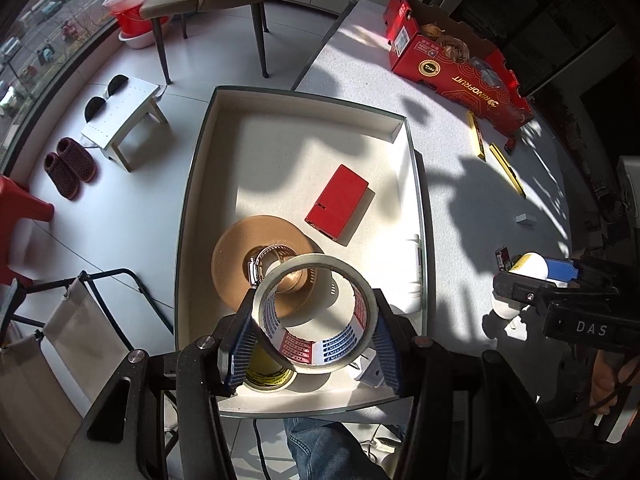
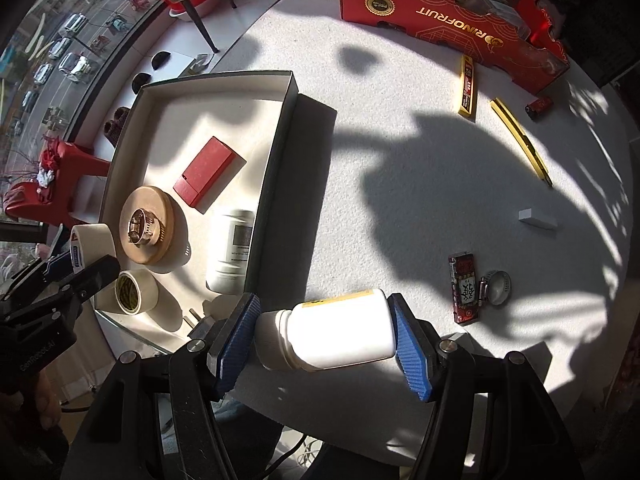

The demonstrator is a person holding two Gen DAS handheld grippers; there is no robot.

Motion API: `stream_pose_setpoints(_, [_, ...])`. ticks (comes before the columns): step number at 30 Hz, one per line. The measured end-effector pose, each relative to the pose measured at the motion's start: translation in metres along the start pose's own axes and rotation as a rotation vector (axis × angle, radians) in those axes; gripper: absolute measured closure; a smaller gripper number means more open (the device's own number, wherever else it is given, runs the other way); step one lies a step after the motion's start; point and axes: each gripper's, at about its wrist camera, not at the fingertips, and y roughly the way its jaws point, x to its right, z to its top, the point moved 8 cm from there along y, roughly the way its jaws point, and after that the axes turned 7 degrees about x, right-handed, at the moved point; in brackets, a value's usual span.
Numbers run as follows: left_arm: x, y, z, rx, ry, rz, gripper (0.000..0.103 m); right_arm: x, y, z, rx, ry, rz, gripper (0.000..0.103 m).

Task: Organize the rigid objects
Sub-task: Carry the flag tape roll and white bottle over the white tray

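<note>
Carrying step: left gripper (image 1: 316, 336) clamped on tape roll (image 1: 316, 316) above the tray (image 1: 404, 160); right gripper (image 2: 324, 336) clamped on white bottle (image 2: 340, 330) beside it; next, lower and release inside.

Hard sunlight pours in from the window (image 1: 48, 40) at about ten o'clock, bleaching the white table (image 2: 400, 160) nearly to glare. Sharp, dark shadows fall toward three o'clock: a big arm-shaped one crosses the table, and the tray's wall (image 2: 280, 152) throws a black band beside it. Leafy dappled patches speckle the far right. Both views bend strongly at the rim, darkening to black corners. Focus holds crisp in the middle; the street beyond the glass smears slightly.
</note>
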Motion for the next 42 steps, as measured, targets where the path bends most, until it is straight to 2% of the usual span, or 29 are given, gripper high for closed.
stream_pose_setpoints(9, [-0.017,0.011,0.043,0.038,-0.023,0.083,0.046,-0.043,0.000,0.060,0.049,-0.013,0.064,0.037])
stream_pose_setpoints(16, [-0.015,0.023,0.058,0.037,-0.009,0.101,0.046,-0.053,0.000,0.092,0.073,0.009,0.082,0.037])
stream_pose_setpoints(42, [-0.023,0.047,0.067,0.005,-0.022,0.134,0.046,-0.060,0.033,0.106,0.022,0.039,0.109,0.037])
